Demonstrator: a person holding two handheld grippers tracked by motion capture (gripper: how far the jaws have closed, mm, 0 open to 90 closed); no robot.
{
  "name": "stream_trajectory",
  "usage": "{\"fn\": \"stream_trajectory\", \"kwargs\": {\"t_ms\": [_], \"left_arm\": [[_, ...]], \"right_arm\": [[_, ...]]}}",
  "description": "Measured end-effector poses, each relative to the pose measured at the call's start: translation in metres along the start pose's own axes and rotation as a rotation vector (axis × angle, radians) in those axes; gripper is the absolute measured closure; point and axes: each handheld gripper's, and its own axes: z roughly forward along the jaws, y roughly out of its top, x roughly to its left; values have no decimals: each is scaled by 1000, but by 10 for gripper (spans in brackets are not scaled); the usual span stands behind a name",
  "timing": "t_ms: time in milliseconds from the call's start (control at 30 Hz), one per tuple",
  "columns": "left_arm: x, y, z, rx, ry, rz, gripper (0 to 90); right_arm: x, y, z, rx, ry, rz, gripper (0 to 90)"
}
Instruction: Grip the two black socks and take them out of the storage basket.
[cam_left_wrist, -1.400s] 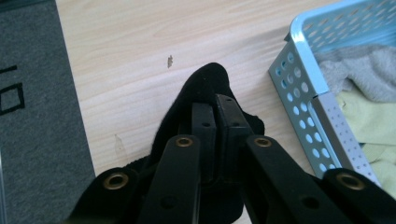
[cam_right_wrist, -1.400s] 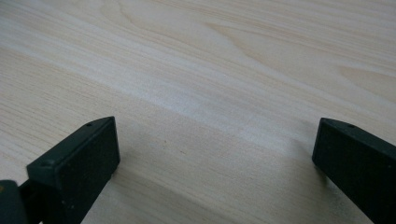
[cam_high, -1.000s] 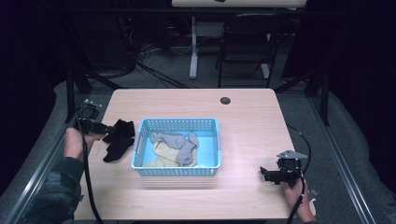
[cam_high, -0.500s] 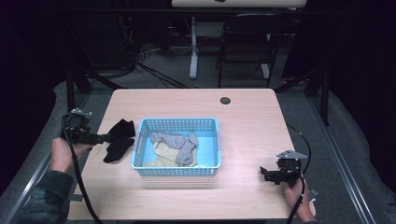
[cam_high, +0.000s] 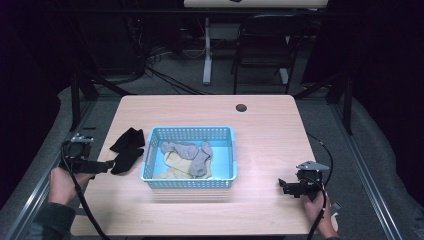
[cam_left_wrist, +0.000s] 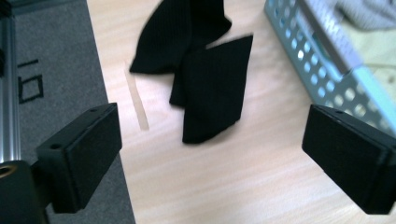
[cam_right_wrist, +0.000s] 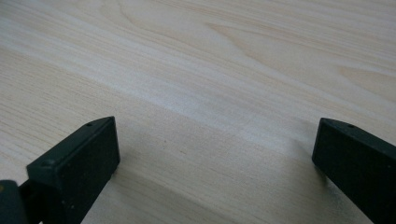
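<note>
High view: a wooden table (cam_high: 260, 125) carried a blue basket (cam_high: 190, 134) near its middle, with grey socks (cam_high: 192, 152) and a pale cloth (cam_high: 172, 165) inside. A black sock (cam_high: 127, 149) lay flat on the bare wood between the basket's left wall and the table's left edge, free of any grip. The left gripper (cam_high: 102, 166) sat at the table's left edge, just beside the sock, its jaws having just been opening with nothing between them. The right gripper (cam_high: 287, 187) rested near the front right corner, well apart from the basket. Left gripper view: the left gripper (cam_left_wrist: 210, 158) stood wide open, both pads clear of the black sock (cam_left_wrist: 205, 88), which lay folded ahead of them, close to the table's left edge; the basket wall (cam_left_wrist: 327, 70) stood just beside it. Right gripper view: the right gripper (cam_right_wrist: 215, 158) stood wide open over bare wood, holding nothing. Hazards, judged: the sock lay near the left edge, so a sweep of the trailing cable or the hand might drag it off; a fresh pinch might catch one fold alone and let the rest hang and snag the basket rim; a jaw might knock the light basket askew.
</note>
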Motion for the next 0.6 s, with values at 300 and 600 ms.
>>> {"fn": "stream_trajectory", "kwargs": {"t_ms": [300, 600], "left_arm": [[4, -26, 18, 37, -12, -33, 3], [7, -51, 50, 65, -25, -51, 0]], "right_arm": [[0, 0, 0, 0, 0, 0, 0], [0, 0, 0, 0, 0, 0, 0]]}}
